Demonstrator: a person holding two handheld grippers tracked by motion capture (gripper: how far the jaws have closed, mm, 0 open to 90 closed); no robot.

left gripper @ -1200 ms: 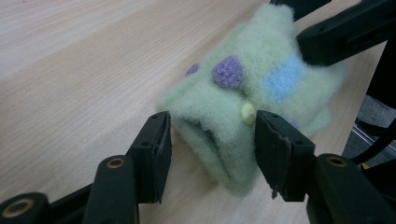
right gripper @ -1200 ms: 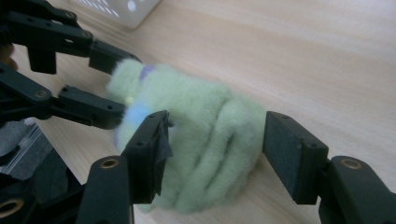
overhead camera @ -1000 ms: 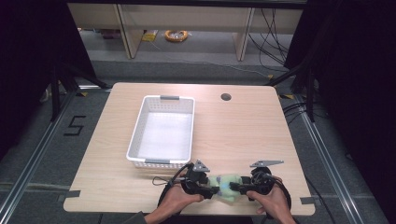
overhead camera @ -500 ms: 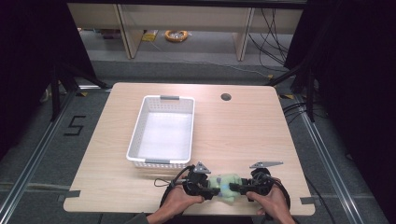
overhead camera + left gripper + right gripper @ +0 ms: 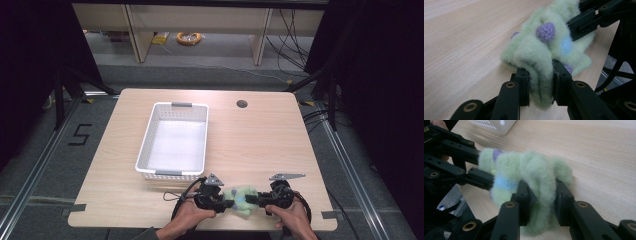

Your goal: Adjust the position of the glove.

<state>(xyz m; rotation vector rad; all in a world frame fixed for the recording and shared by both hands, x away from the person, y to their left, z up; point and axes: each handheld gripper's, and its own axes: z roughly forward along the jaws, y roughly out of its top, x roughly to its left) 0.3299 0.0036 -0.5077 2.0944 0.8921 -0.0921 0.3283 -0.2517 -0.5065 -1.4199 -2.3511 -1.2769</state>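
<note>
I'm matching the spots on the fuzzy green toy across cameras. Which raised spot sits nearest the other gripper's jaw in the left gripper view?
The purple knitted bump on the green toy; the blue patch lies lower and looks flat.

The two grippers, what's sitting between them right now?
A fuzzy green toy with purple and blue spots lies between the left gripper and right gripper. Both have just been closing onto it, as both gripper views show.

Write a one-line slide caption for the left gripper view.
Left tongs pinch one end of a fuzzy green cloth on the wooden table; right tongs grip its far end.
</note>
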